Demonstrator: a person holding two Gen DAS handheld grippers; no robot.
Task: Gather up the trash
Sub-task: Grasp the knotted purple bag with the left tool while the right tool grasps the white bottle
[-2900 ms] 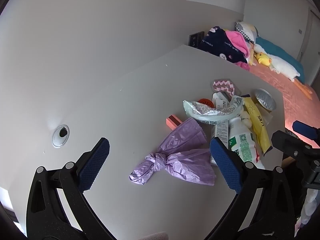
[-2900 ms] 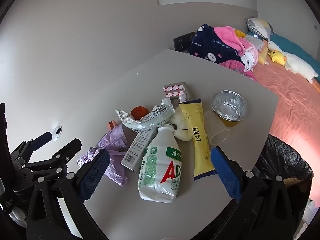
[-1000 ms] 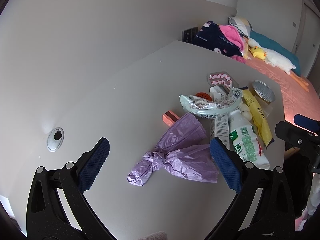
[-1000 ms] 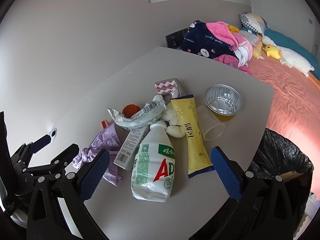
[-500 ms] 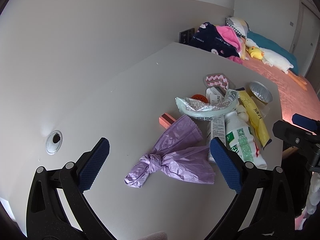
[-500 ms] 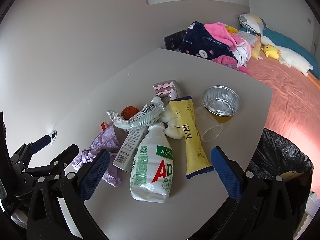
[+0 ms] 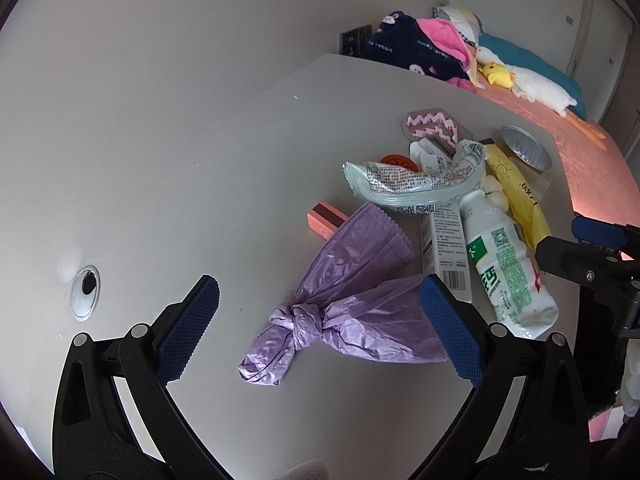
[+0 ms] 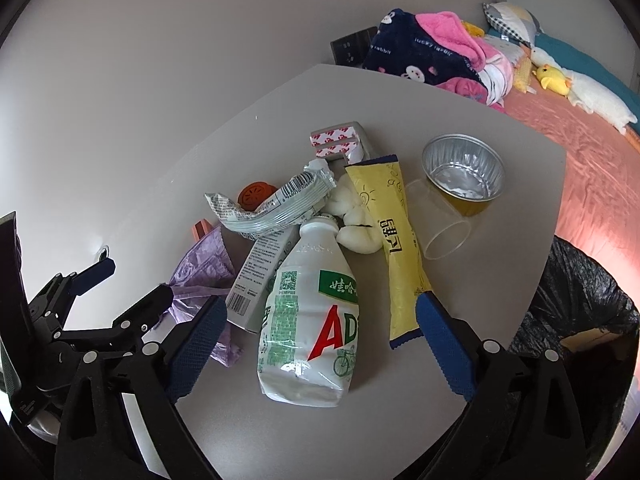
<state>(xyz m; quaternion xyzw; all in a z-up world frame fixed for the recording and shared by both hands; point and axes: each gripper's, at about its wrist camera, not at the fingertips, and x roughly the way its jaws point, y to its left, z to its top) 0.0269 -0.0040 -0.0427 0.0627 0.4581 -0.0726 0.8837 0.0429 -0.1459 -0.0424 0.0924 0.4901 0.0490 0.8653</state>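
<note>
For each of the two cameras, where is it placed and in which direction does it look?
Left wrist: on the left tongs, looking down at the knotted purple bag; its own open blue pads show.
Right wrist: on the right tongs, looking down at the white bottle; its pads and the left tongs show.
Shared: bag, bottle, yellow wrapper.

Bench (image 7: pixel 168 168) left half is bare and open for passing, only a cable hole (image 7: pixel 84 292) near the left edge. Clutter packs the right half: knotted purple bag (image 7: pixel 344 312) nearest, crushed white bottle (image 8: pixel 308 320) beside it, yellow wrapper (image 8: pixel 394 240), silver wrapper (image 8: pixel 272 208) piled on a carton. Foil cup (image 8: pixel 464 172) and a tipped clear cup (image 8: pixel 440 224) block the far right corner. Far bench strip free. Black-lined bin (image 8: pixel 580 312) stands just off the right edge.
</note>
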